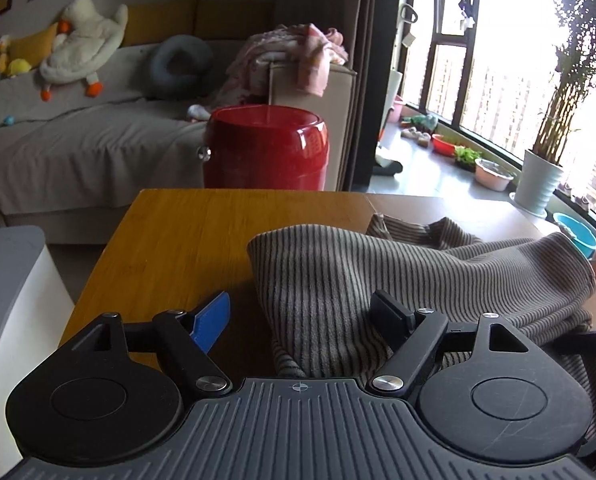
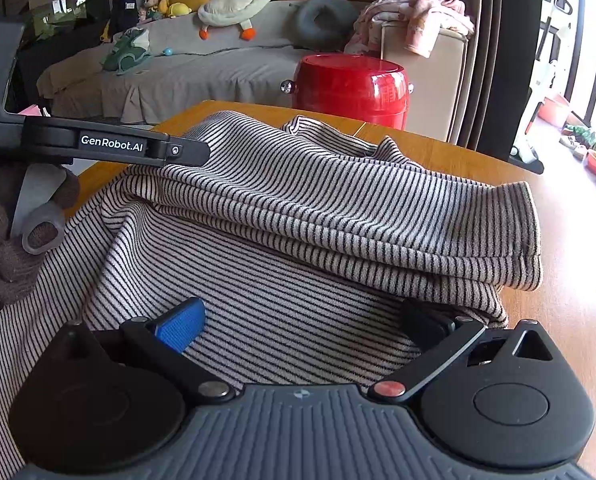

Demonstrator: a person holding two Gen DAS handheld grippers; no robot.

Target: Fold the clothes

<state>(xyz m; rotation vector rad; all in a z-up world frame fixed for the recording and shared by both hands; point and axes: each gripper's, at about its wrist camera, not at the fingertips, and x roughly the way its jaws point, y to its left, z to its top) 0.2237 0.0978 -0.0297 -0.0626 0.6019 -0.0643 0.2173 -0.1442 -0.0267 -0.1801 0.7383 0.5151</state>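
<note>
A brown-and-black striped garment [image 1: 378,272] lies folded over on the wooden table [image 1: 177,240]. My left gripper [image 1: 302,316] is open wide; the garment's left folded edge lies between its blue and black fingers, and neither pad presses on it. In the right wrist view the garment [image 2: 318,200] shows a thick folded layer across a flatter one. My right gripper [image 2: 304,324] hovers open over the flat lower layer. The left gripper's finger [image 2: 185,151] rests at the fold's upper left, with a hand in a brown glove [image 2: 1,220] behind it.
A red drum stool [image 1: 265,148] stands just past the table's far edge, with a grey-covered sofa [image 1: 77,140] and plush toys behind it. A white-and-grey unit [image 1: 13,300] sits close on the left. Plant pots and basins [image 1: 538,180] line the window on the right.
</note>
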